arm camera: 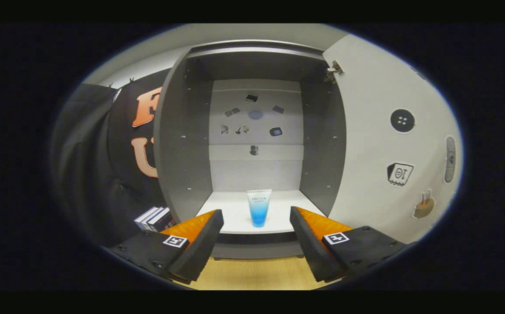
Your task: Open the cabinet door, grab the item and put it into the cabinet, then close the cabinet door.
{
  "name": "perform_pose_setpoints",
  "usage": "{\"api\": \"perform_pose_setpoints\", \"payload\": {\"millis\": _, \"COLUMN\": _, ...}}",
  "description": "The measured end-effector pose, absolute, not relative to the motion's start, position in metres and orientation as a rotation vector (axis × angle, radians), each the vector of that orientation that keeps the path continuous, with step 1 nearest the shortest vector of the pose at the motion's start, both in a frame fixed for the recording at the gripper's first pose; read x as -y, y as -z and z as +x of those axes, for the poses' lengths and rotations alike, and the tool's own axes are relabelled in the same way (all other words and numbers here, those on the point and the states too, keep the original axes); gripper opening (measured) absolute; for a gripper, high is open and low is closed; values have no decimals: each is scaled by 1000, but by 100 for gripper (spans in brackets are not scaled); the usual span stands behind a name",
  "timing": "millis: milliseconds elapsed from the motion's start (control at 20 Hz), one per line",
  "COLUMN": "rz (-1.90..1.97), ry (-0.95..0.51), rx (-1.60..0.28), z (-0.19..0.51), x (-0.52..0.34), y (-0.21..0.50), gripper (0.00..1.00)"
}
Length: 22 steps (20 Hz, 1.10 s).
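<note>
On the cabinet (182, 131) shelf (235, 209), just beyond the wide-open, empty gripper (256, 222), stands a blue tube (259, 208), cap down. Prob. light, squashy, slick; grip mid-body.

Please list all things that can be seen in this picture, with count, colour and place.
cabinet: one, grey, open, ahead of the fingers.
tube: one, white to blue, standing cap down on the cabinet's white shelf, beyond the fingers.
cabinet door: one, light grey, swung open at the right, with stickers.
small stickers: several, dark, on the cabinet's back wall.
books: a few, dark, left of the cabinet.
table: one, light wood, under the fingers.
gripper: one, fingers open, holding nothing.
</note>
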<state>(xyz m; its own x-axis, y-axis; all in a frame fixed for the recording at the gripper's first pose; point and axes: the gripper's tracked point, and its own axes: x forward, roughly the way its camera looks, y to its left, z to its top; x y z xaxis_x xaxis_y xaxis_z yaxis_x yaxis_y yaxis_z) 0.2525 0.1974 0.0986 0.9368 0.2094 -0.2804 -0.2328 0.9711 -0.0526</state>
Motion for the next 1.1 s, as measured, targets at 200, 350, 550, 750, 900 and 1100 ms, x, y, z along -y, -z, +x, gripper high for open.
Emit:
{"api": "perform_pose_setpoints", "payload": {"millis": 200, "rz": -98, "ry": -226, "rx": -232, "z": 199, "x": -181, "y": -117, "gripper": 98}}
{"api": "perform_pose_setpoints", "payload": {"millis": 350, "rz": -98, "ry": -220, "rx": -223, "z": 161, "x": -160, "y": -125, "gripper": 98}}
{"api": "perform_pose_setpoints", "payload": {"millis": 550, "rz": -97, "ry": -226, "rx": -221, "z": 114, "x": -131, "y": -135, "gripper": 98}}
{"api": "perform_pose_setpoints", "payload": {"millis": 750, "rz": -103, "ry": -228, "rx": -229, "z": 74, "x": -95, "y": -143, "gripper": 98}}
{"api": "perform_pose_setpoints", "payload": {"millis": 900, "rz": -92, "ry": -225, "rx": -225, "z": 52, "x": -63, "y": -147, "gripper": 98}}
{"api": "perform_pose_setpoints", "payload": {"millis": 1100, "rz": -103, "ry": -201, "rx": -222, "z": 28, "x": -18, "y": -148, "gripper": 98}}
